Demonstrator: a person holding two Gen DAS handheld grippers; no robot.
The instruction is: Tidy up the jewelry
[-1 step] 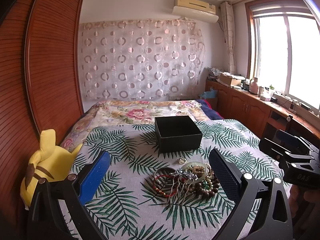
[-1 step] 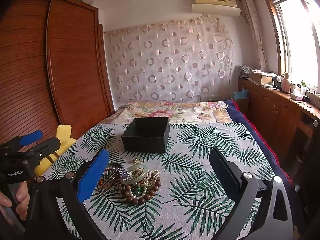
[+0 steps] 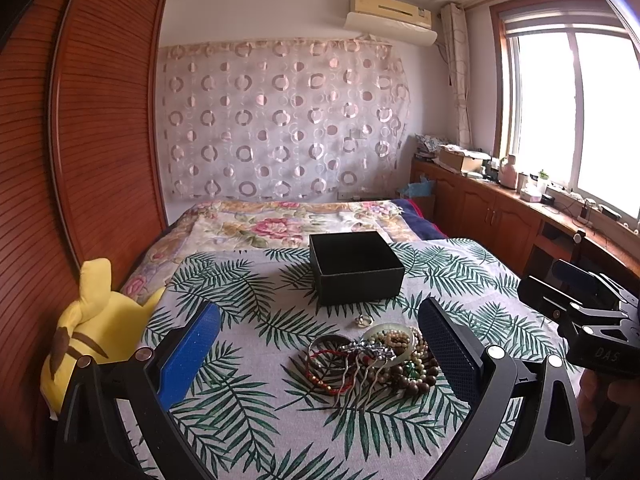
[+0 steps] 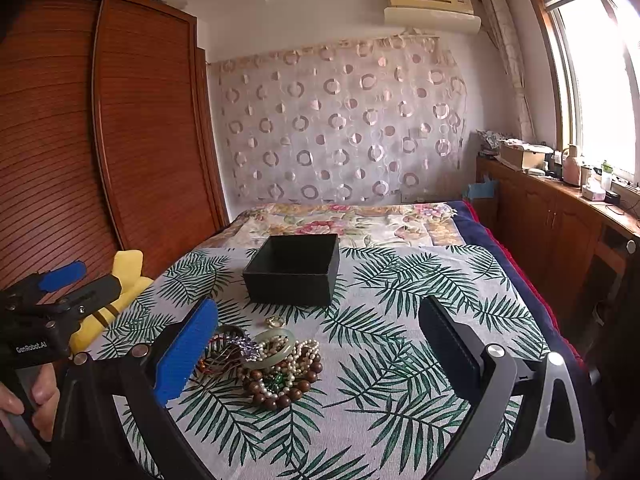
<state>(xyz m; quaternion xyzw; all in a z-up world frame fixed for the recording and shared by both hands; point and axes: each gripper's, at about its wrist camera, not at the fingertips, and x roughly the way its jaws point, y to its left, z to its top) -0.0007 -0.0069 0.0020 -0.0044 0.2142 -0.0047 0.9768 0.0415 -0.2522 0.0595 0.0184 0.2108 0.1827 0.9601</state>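
A pile of jewelry (image 3: pixel 372 358) lies on the palm-leaf cloth: bead bracelets, a pale green bangle (image 3: pixel 386 336), a red bracelet (image 3: pixel 324 372), a silver hair comb (image 3: pixel 366 354). A small ring (image 3: pixel 363 321) lies apart, toward an open black box (image 3: pixel 354 266). My left gripper (image 3: pixel 320 354) is open and empty, hovering short of the pile. My right gripper (image 4: pixel 320 354) is open and empty, with the pile (image 4: pixel 272 364) nearer its blue left finger (image 4: pixel 186 354). The box (image 4: pixel 294 274) and ring (image 4: pixel 276 321) lie beyond.
A yellow plush toy (image 3: pixel 86 330) sits at the bed's left edge by the wooden wardrobe (image 3: pixel 80 140). A floral quilt (image 3: pixel 288 222) lies behind the box. Wooden cabinets (image 3: pixel 500 216) with clutter run under the window at the right. Each gripper shows in the other's view (image 4: pixel 44 312) (image 3: pixel 592 316).
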